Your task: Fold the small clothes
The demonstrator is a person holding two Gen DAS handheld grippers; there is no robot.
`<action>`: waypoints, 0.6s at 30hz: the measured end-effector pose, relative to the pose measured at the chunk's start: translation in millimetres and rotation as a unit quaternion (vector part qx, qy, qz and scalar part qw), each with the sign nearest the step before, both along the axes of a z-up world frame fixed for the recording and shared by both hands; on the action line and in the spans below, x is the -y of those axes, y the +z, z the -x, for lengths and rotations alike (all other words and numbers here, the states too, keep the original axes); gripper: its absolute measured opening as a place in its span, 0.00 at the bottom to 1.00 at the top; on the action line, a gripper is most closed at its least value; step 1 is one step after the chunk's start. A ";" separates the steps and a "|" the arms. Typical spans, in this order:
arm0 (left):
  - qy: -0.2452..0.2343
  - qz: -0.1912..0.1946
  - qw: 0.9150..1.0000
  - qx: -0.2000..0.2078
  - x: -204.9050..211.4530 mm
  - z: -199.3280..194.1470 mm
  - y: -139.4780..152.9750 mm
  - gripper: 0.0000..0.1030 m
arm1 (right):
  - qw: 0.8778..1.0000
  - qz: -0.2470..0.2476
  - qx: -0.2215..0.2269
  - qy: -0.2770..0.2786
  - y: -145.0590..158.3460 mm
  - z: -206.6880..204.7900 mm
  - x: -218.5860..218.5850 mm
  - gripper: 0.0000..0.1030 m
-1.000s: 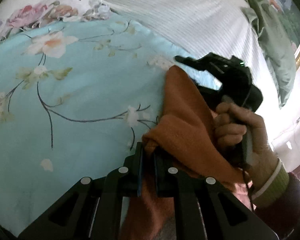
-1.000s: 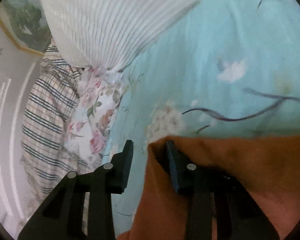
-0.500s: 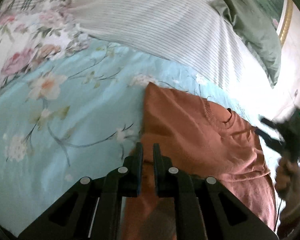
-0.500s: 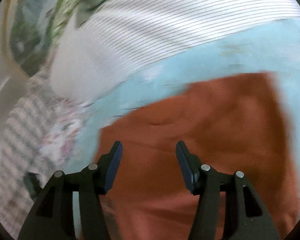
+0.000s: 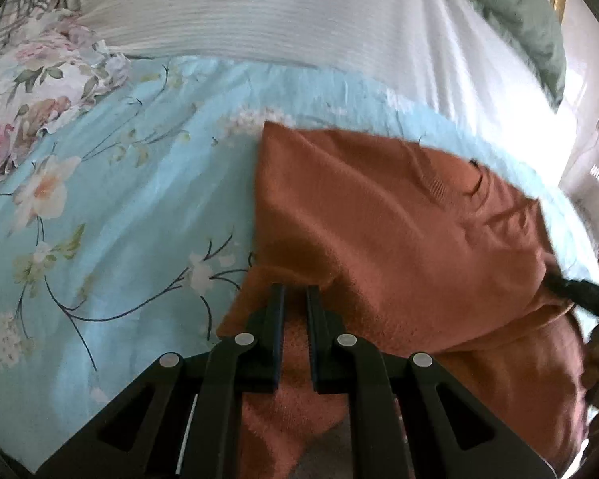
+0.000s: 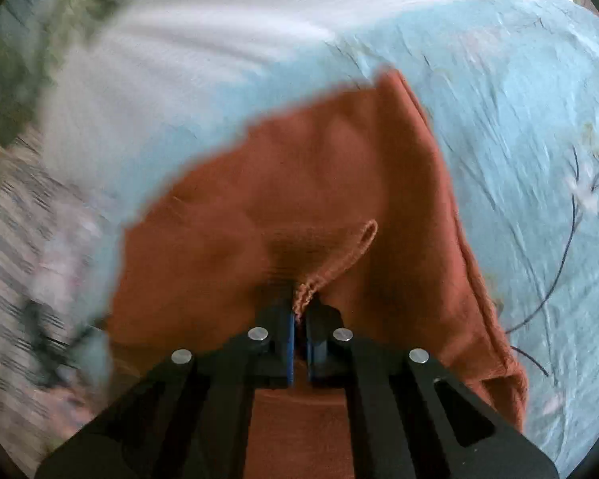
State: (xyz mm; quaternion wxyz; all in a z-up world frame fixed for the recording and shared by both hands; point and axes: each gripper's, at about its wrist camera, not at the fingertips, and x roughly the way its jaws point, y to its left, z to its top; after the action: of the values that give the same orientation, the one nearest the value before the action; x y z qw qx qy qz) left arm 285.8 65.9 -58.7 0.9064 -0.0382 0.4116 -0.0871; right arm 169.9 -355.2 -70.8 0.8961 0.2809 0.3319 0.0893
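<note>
A rust-orange knit garment lies spread on the light blue floral bedsheet. My left gripper is shut on the garment's near left edge, with cloth bunched between the fingers. In the right wrist view the same garment fills the middle. My right gripper is shut on a ribbed edge of it, and a fold rises from the fingertips. The right gripper's dark tip shows at the garment's right side in the left wrist view.
A white striped pillow lies behind the garment. A green cloth is at the back right and a pink floral fabric at the left. Striped plaid fabric lies to the left in the blurred right wrist view.
The garment went from bunched between both grippers to spread flat on the sheet. My right gripper let go, swung right, then closed on a ribbed edge. The left gripper kept its hold.
</note>
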 end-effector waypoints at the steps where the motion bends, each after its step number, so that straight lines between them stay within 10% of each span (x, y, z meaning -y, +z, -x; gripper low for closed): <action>1: -0.003 -0.007 1.000 0.001 1.8 0.5 -0.5 0.09 | 1.000 0.002 0.017 -0.004 11.1 6.6 3.1 0.05; 7: -0.011 -0.036 0.999 -0.009 12.3 0.7 -12.7 0.10 | 0.993 0.041 -0.104 -0.040 -33.1 -10.6 15.0 0.05; 12: -0.008 -0.067 0.998 -0.006 20.9 3.3 -16.4 0.09 | 0.991 0.090 -0.028 -0.097 2.7 12.6 -4.3 0.07; 18: -0.003 -0.076 0.997 -0.008 26.1 -0.1 -18.1 0.09 | 0.995 0.077 -0.056 0.039 -15.7 -23.4 -59.4 0.29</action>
State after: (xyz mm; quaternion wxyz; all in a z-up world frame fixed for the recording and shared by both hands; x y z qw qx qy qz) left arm 285.9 39.8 -76.8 0.9029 0.0312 0.4248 -0.0579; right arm 193.3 -295.8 -86.5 0.8909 0.2027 0.3980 0.0826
